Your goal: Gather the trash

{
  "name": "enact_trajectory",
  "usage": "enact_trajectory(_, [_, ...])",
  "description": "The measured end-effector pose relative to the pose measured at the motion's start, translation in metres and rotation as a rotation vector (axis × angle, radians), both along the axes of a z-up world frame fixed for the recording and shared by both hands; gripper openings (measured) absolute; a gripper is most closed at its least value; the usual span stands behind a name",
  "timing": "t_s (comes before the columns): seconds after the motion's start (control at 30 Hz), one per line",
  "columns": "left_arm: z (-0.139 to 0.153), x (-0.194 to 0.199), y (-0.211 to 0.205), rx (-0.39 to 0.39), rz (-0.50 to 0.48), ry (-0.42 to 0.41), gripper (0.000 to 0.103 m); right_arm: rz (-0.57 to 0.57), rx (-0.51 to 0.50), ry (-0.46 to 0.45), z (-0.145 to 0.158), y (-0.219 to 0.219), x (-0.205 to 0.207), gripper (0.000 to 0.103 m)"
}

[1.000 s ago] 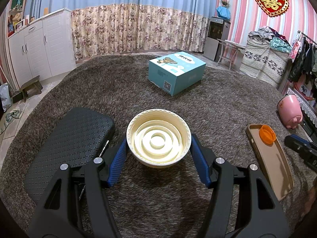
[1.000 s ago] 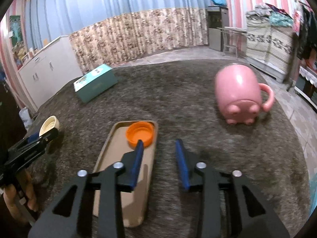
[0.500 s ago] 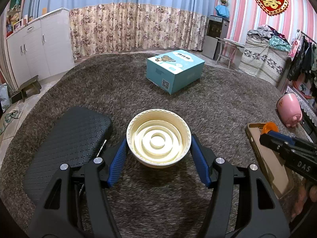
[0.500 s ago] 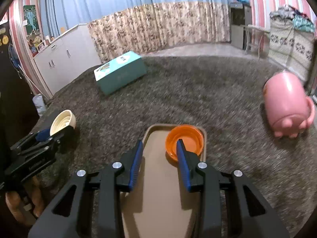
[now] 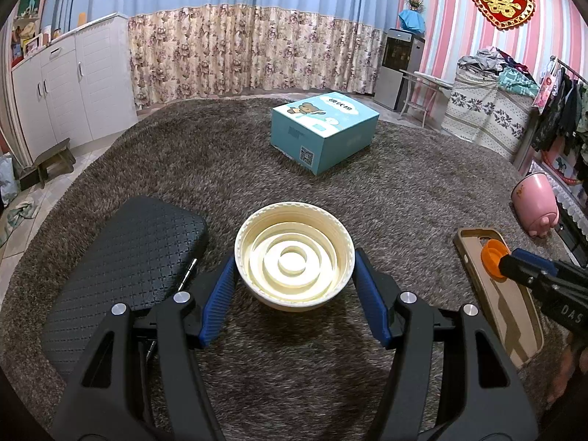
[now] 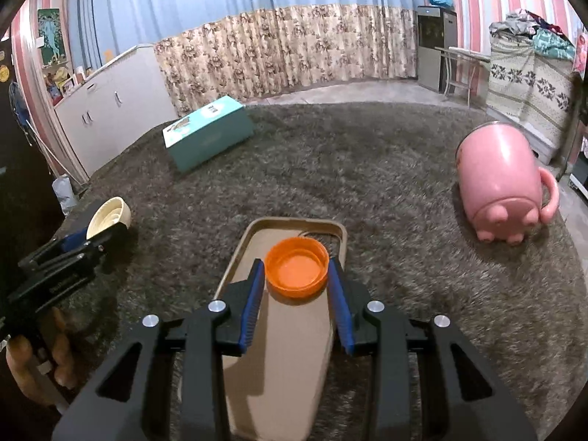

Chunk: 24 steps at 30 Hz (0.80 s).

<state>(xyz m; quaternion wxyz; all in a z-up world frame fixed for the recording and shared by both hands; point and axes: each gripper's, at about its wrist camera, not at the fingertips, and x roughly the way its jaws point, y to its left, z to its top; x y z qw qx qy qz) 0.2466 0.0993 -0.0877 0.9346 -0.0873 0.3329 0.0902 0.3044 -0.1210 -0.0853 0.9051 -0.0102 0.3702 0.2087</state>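
A cream ribbed lid (image 5: 294,231) sits between the blue pads of my left gripper (image 5: 294,259), which is shut on its rim just over the brown carpet. The right wrist view shows that lid (image 6: 108,213) held at the far left in the left gripper (image 6: 104,229). An orange bottle cap (image 6: 296,273) lies open side up on a tan phone case (image 6: 279,349). My right gripper (image 6: 296,268) straddles the cap, one pad close on each side, and the cap rests on the case. From the left wrist, the cap (image 5: 490,257) shows at the right gripper's tip.
A teal box (image 5: 323,132) lies further back on the carpet. A black quilted case (image 5: 128,264) sits just left of the lid. A pink pig mug (image 6: 503,191) lies on its side to the right. A hand (image 6: 36,367) grips the left tool.
My right gripper has slid forward over the tan case, so the orange cap now sits between its fingers instead of ahead of them. The left gripper and the lid have stayed put.
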Motion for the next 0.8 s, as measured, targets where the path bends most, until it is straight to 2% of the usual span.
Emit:
enact_trajectory(0.17, [0.0,-0.001,0.0,0.0,0.0,0.0,0.061,0.02,-0.044,-0.023,0.001,0.011,-0.001,0.038])
enact_trajectory(0.23, [0.0,0.0,-0.001,0.001,0.001,0.0,0.061,0.014,-0.051,-0.013,-0.002,0.011,0.002,0.052])
enact_trajectory(0.4, [0.0,0.0,-0.001,0.0,0.001,0.001,0.061,0.02,-0.062,-0.011,-0.004,0.016,0.006,0.053])
enact_trajectory(0.5, [0.0,0.0,-0.001,-0.001,0.001,0.001,0.061,0.011,-0.068,-0.011,-0.006,0.018,0.01,0.053])
enact_trajectory(0.6, [-0.001,0.0,-0.001,0.0,0.001,0.002,0.061,0.014,-0.052,-0.014,-0.005,0.016,0.006,0.04])
enact_trajectory(0.8, [0.0,0.0,-0.001,0.003,0.002,0.001,0.061,-0.045,-0.022,-0.074,0.012,-0.004,-0.018,0.04])
